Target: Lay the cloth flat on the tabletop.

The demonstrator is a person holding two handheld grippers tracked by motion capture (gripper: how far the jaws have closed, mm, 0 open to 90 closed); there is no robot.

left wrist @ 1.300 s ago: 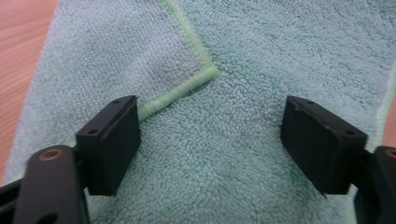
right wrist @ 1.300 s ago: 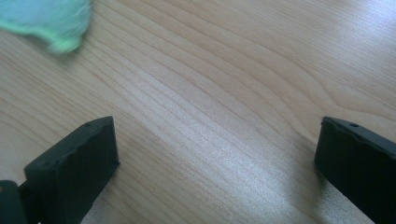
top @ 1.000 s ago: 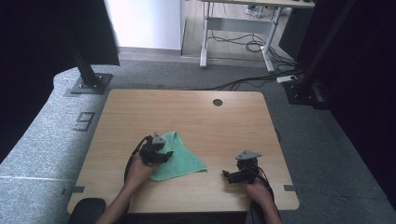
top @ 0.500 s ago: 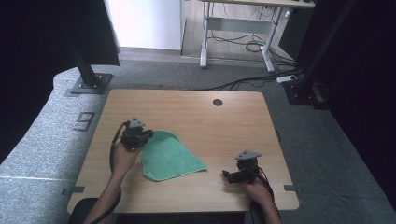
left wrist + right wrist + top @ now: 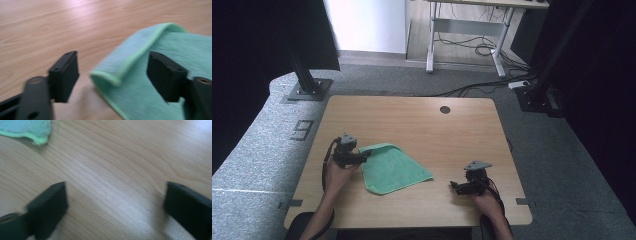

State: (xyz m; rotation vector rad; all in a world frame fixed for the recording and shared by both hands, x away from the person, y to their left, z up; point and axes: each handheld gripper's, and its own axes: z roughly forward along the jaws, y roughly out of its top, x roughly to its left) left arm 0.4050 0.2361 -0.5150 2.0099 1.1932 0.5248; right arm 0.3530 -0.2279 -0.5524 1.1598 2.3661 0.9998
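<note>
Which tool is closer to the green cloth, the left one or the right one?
Left. The left tool is at the green cloth's left edge, its jaws open around the folded corner. The right tool is apart from the cloth, over bare table to its right.

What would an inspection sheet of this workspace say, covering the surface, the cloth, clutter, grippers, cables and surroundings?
Surface: wooden table, round grommet hole near far edge.
Job's things: green cloth lying on table, one edge folded over.
Clutter: nothing seen.
Grippers: left gripper at cloth's corner, jaws just opened, corner lying loose between them; right gripper open over bare wood.
Cables: floor cables beneath far desk.
Surroundings: grey carpet, black frame posts.
</note>
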